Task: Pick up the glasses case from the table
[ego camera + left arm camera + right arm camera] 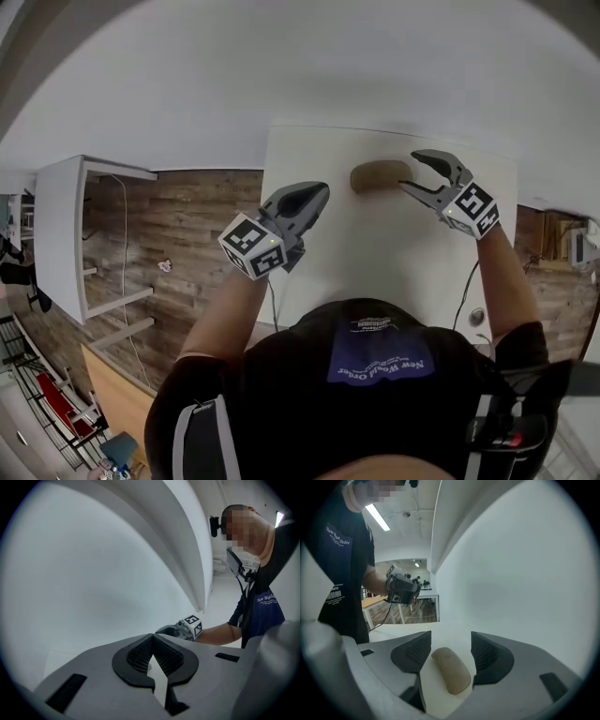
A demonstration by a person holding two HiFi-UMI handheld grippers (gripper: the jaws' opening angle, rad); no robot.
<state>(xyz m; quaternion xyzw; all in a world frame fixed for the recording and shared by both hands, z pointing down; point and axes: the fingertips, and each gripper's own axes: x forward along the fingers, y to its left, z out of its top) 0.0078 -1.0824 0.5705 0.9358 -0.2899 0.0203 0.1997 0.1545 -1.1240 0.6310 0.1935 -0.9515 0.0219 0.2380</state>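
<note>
This looks like an open office or lab workroom. Beside the white table [375, 253] is wood-plank flooring [178, 234] and a white shelf unit [61, 234]. Beyond the table stand more desks [424, 592] under ceiling strip lights [377, 517].

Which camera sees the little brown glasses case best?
The right gripper view: the tan oval glasses case lies large and whole on the white table, between the open jaws of the right gripper. The head view shows it small, beside that gripper. The left gripper view misses it.
</note>
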